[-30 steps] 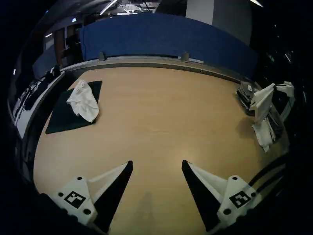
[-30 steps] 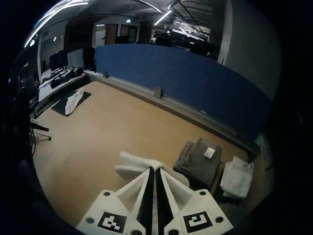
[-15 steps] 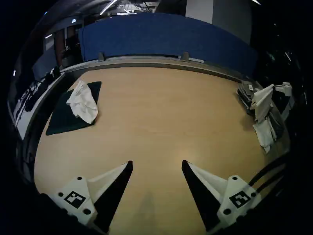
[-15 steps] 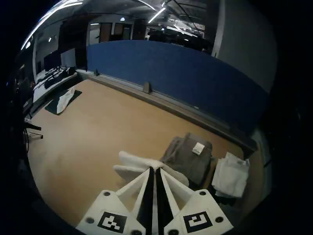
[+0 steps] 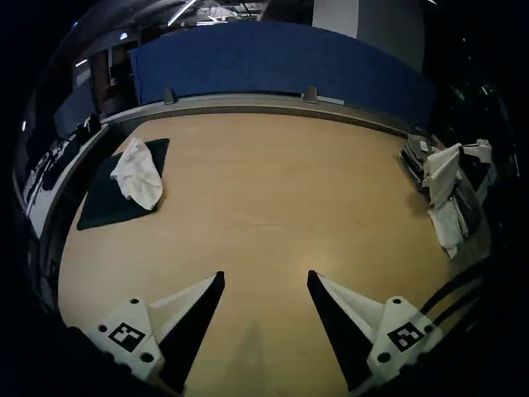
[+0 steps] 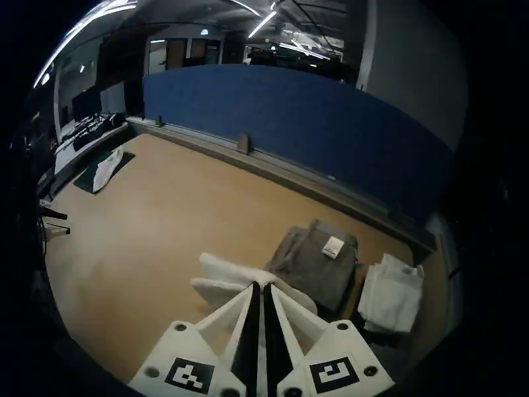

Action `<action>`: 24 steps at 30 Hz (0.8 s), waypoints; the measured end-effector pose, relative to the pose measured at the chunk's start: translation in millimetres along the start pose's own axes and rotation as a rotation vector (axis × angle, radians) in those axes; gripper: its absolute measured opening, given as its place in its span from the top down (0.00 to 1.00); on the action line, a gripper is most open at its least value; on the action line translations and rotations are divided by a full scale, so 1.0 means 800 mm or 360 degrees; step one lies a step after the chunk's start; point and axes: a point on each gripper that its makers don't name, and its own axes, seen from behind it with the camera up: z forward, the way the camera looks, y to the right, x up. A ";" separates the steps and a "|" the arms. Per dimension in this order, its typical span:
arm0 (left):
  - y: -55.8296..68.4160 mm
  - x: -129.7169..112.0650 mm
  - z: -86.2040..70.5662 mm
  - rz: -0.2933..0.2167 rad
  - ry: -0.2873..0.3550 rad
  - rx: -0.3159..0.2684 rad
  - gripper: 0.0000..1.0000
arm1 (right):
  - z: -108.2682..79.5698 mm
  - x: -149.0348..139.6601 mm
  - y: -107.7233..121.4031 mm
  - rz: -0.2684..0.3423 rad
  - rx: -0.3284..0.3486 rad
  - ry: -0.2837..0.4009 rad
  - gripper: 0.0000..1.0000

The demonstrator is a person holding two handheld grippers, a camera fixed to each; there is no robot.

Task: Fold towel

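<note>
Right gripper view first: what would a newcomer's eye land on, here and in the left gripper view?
The right gripper is shut on a white towel, beside a grey folded stack. In the left gripper view, the left gripper stands open over the wooden table, with a crumpled white cloth on a dark mat at far left.

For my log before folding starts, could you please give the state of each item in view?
Left tongs: open, empty.
Right tongs: shut on white towel.
White towel: pinched, bunched.
Crumpled towel: unfolded, lying on dark mat.
Grey towel: folded, flat.
Far-right white cloth: folded.
</note>
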 end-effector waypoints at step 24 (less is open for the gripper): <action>0.023 0.006 0.000 0.0039 -0.0001 -0.0026 0.07 | -0.040 -0.125 -0.022 0.0192 0.0011 -0.0109 0.96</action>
